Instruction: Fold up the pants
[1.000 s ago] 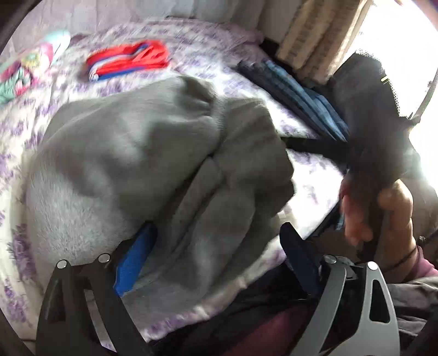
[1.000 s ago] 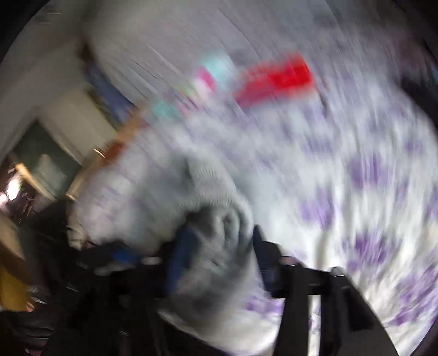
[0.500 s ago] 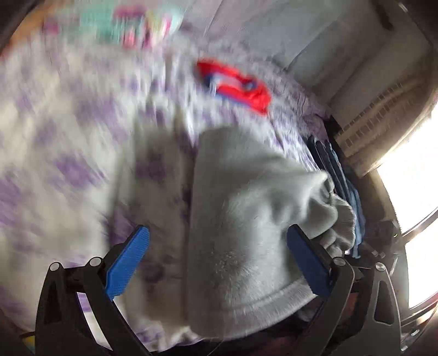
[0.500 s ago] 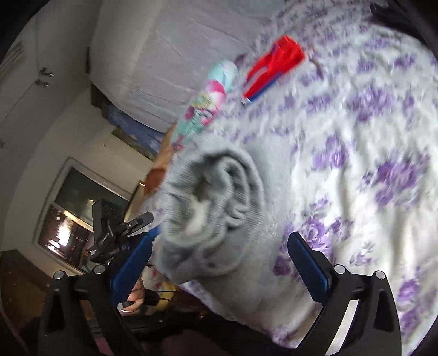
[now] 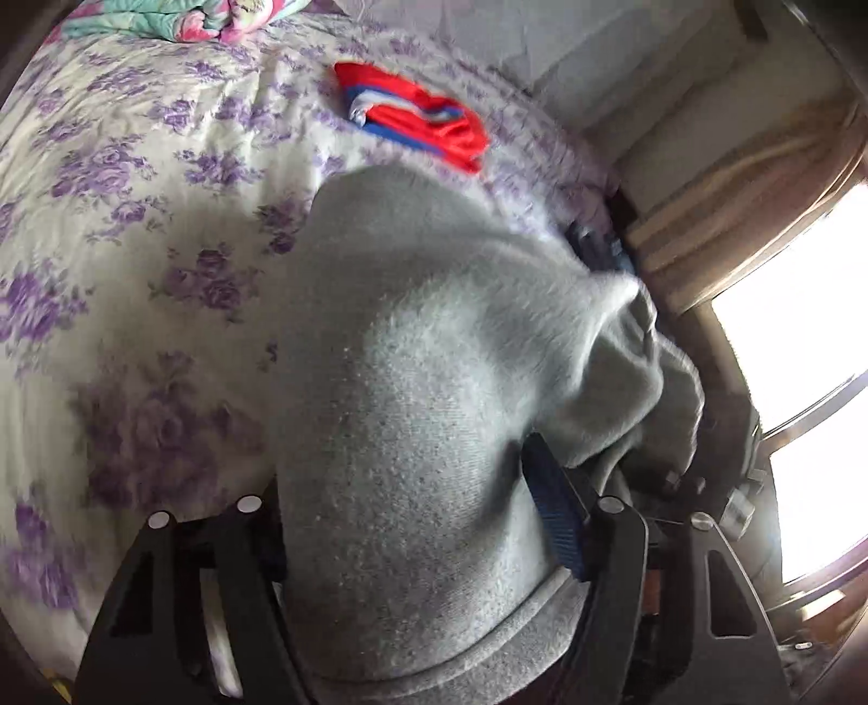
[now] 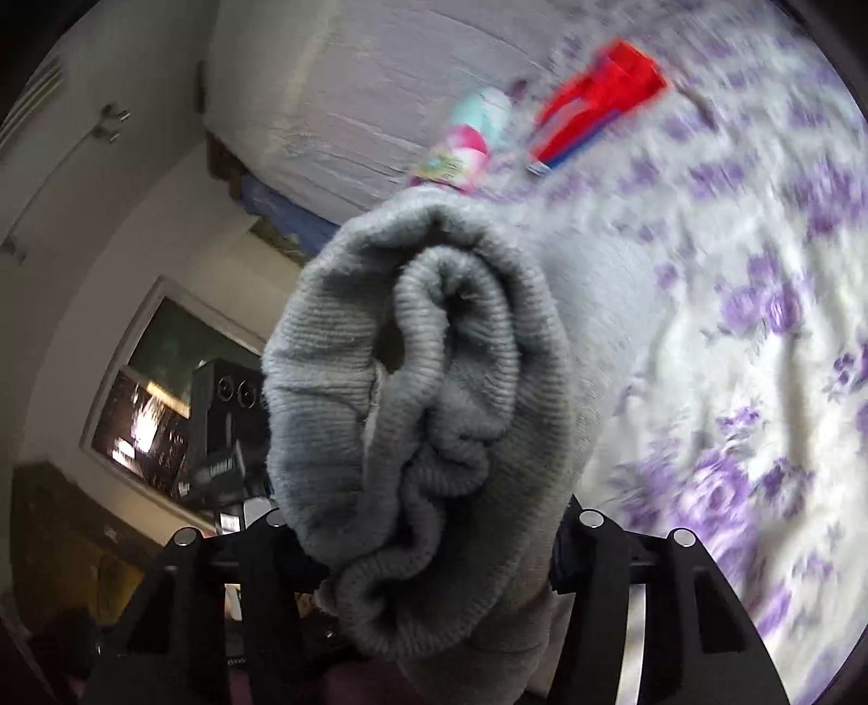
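The grey fleece pants [image 5: 434, 379] are bunched and folded thick on the floral bedspread [image 5: 135, 190]. In the left wrist view my left gripper [image 5: 412, 520] is closed around the folded bundle, with the blue pad of one finger [image 5: 553, 515] pressed on its right side. In the right wrist view the ribbed end of the grey pants [image 6: 434, 407] fills the space between the fingers of my right gripper [image 6: 423, 548], which is closed on it. The fingertips are hidden by cloth in both views.
A folded red and blue garment [image 5: 417, 119] lies farther up the bed. A colourful blanket [image 5: 206, 16] sits at the head. A dark blue garment [image 5: 597, 244] lies by the bed's right edge near the window. A wall and mirror [image 6: 157, 390] show left of the right gripper.
Both grippers were open around the bundle half a second ago. Now both have closed on the grey pants, and the cloth sits closer to each camera.
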A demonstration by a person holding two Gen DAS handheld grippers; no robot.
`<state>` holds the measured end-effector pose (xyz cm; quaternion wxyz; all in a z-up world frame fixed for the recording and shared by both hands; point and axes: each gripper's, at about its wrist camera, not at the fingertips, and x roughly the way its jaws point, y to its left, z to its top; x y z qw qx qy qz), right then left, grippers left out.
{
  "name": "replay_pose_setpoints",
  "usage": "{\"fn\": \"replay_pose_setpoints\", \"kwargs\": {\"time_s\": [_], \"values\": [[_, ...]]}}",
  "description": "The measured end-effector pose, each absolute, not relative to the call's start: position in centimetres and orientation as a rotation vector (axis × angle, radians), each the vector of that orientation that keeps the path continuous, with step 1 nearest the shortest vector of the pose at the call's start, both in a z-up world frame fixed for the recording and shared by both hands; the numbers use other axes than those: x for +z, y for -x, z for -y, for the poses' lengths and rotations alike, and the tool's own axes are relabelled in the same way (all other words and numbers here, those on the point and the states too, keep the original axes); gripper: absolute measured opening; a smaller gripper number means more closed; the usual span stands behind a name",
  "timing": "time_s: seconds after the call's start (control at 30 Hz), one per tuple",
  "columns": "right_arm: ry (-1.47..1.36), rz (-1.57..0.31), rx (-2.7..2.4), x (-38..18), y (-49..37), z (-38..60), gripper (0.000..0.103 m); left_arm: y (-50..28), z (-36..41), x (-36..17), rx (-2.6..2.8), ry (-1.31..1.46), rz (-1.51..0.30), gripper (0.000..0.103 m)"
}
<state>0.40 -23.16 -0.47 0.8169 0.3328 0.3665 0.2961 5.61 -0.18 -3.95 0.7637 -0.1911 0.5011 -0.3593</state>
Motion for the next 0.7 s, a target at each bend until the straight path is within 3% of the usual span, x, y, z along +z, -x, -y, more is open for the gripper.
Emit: {"fn": "replay_pose_setpoints", "kwargs": {"time_s": [0.2, 0.47, 0.63, 0.7], "values": [[-0.617, -0.691, 0.657, 5.1, 1.2, 23.8, 0.058, -2.1, 1.4, 2.2, -0.774, 0.300, -0.984, 0.066], [-0.582, -0.738, 0.555, 3.4, -4.6, 27.1, 0.058, -10.3, 5.3, -0.3, -0.717, 0.458, -1.036, 0.066], [-0.435, -0.579, 0.514, 11.9, -13.1, 29.3, 0.058, -18.6, 8.3, 8.2, -0.722, 0.430, -0.828, 0.067], [-0.395, -0.516, 0.473, 14.3, -17.2, 30.1, 0.064, -22.9, 9.4, 10.6, -0.719, 0.416, -0.760, 0.069]]}}
